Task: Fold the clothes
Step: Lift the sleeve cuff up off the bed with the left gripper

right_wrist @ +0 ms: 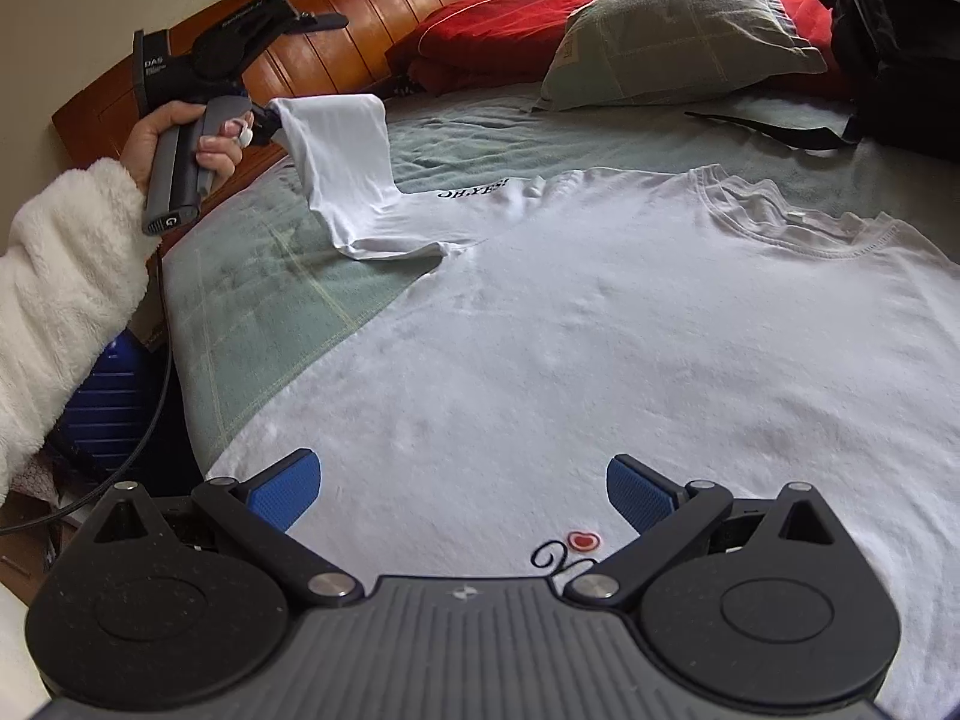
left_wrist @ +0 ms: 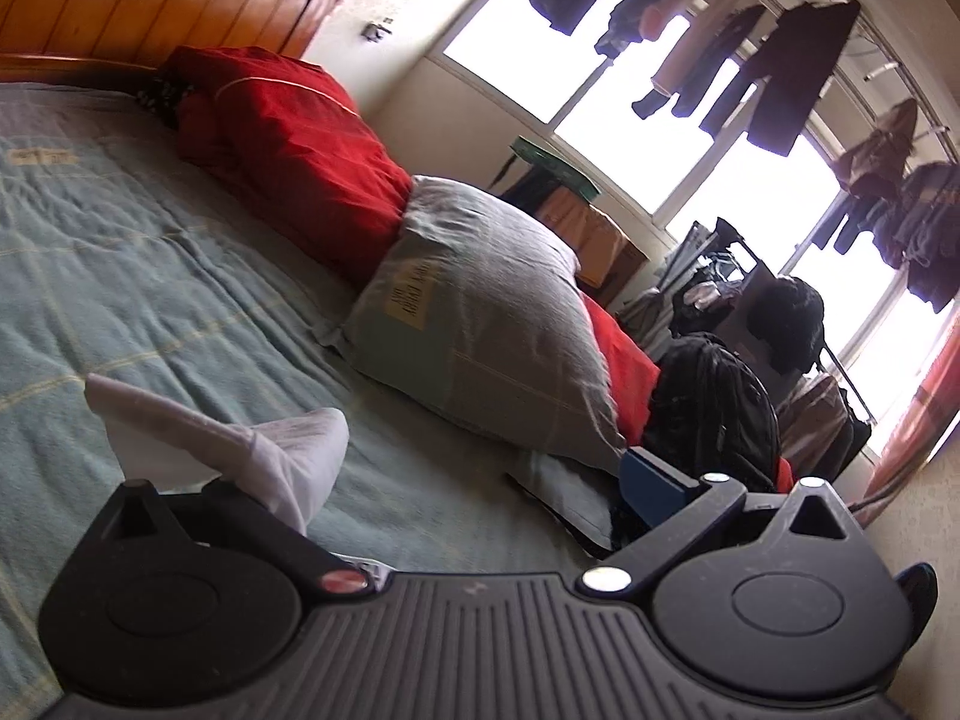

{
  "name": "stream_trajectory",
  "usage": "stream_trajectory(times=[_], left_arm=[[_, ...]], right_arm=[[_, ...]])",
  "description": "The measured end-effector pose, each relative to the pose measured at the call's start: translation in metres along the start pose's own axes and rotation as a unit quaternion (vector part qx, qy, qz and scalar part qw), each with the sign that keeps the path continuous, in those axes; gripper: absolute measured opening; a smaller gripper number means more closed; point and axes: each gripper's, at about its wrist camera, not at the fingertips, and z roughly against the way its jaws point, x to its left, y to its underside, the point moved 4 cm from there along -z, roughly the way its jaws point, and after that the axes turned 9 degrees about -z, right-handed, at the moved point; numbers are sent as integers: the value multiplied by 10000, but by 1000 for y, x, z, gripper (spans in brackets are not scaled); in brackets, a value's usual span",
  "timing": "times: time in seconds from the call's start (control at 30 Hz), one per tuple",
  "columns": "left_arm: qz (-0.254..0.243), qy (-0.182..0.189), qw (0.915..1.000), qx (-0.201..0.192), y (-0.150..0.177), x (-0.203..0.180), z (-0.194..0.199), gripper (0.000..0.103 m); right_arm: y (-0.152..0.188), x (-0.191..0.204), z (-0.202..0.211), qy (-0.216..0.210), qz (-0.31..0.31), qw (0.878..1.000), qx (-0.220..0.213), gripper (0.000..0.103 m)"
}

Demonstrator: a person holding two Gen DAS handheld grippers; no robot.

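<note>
In the left wrist view, a white sleeve [left_wrist: 240, 450] is being pinched and lifted off the bedspread [left_wrist: 150, 276] by the left gripper [left_wrist: 288, 504]. In the right wrist view, the T-shirt [right_wrist: 600, 330] is being kept flat ahead of the right gripper [right_wrist: 462, 492], its fingers [right_wrist: 282, 489] being held apart above the hem, while the raised sleeve is lying far to its left, nearer the left hand [right_wrist: 174, 138].

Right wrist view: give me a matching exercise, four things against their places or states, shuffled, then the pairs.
Things:
1. T-shirt sleeve
2. Right claw
3. Grey pillow
4. Red bedding

States:
A. open above the shirt body
B. folded against the headboard
C. lifted, pinched by the left claw
D. resting between red bedding and black backpack

Pairs: 1-C, 2-A, 3-D, 4-B
</note>
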Motion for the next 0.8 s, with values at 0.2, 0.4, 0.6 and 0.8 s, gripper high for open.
stream_trajectory(times=[0.2,0.4,0.6,0.8], left_arm=[[-170,252,9995,90,6,-40,-13,102],[-230,446,9986,191,21,-71,-31,102],[-376,690,9964,308,43,-101,-48,102],[-451,875,9944,393,62,-129,-61,102]], right_arm=[[7,-8,14,-51,-84,9999,-82,103],[12,-12,22,7,-92,9998,-150,103],[16,-17,30,67,-99,9997,-217,103],[19,-22,36,144,-105,9995,-252,103]])
